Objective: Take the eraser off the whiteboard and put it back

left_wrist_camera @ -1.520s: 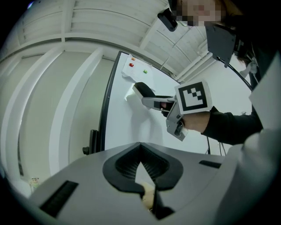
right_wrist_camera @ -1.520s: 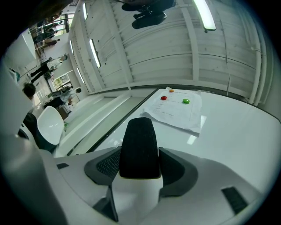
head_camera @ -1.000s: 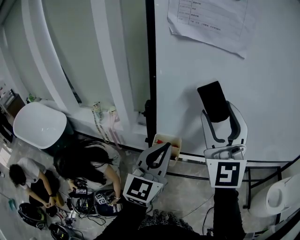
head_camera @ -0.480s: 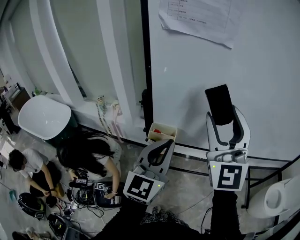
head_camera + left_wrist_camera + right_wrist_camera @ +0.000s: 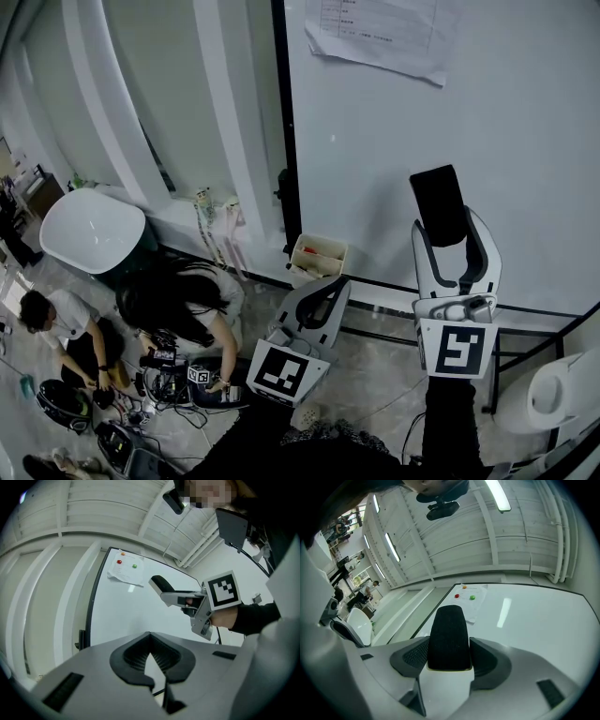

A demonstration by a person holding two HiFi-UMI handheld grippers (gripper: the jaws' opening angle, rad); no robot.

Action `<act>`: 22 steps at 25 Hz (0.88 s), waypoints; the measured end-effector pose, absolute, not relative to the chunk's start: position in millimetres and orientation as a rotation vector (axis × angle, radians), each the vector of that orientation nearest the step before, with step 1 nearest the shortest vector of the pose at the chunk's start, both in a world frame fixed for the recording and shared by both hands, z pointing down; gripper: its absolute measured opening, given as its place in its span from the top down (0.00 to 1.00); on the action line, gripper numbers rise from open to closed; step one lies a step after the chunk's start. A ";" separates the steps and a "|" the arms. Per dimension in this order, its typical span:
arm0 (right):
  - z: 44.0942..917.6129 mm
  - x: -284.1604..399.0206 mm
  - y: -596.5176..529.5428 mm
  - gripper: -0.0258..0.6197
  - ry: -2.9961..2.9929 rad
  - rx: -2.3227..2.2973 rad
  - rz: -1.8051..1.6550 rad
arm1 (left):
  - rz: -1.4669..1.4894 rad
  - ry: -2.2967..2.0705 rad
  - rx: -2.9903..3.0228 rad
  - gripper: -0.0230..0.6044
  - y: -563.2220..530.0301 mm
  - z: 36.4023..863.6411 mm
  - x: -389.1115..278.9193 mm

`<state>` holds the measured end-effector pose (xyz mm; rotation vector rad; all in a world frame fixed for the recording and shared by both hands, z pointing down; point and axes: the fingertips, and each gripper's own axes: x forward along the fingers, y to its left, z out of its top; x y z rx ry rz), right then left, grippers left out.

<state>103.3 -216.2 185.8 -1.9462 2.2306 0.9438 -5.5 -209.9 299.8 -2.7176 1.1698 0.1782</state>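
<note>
Since a second ago the whole scene has slid left and up in the head view: the paper sheet (image 5: 375,33) pinned to the whiteboard (image 5: 525,141) now sits nearer the top edge, and the board's bare white fills more of the right half, while the eraser (image 5: 437,204) keeps about the same spot at centre right. My right gripper (image 5: 450,234) is clamped on the eraser, its jaws spread wide around the white body, with the black felt end sticking out past the tips toward the upper part of the frame. I read that hold as leaving the felt and the flat back free, so it can be laid against the board again. From the left gripper view the eraser looks off the whiteboard, just in front of it, though I cannot be sure of the gap. My left gripper (image 5: 333,289) is closed on nothing and hangs low at centre bottom, well clear of the board, which I take as keeping it out of the way.
</note>
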 end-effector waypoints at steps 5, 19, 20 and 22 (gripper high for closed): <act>181.7 103.7 -208.9 0.54 2.226 -1.937 0.976 | 0.150 1.174 -2.700 0.96 -204.0 298.6 -3.4; 179.5 106.0 -204.7 0.54 2.232 -1.940 0.961 | 0.181 1.226 -2.707 0.95 -203.4 298.3 -9.0; 179.9 105.7 -205.6 0.54 2.235 -1.941 0.955 | 0.183 1.228 -2.708 0.95 -203.9 298.2 -9.3; 179.1 105.2 -207.2 0.54 2.233 -1.935 0.967 | 0.177 1.233 -2.709 0.95 -205.2 299.0 -10.1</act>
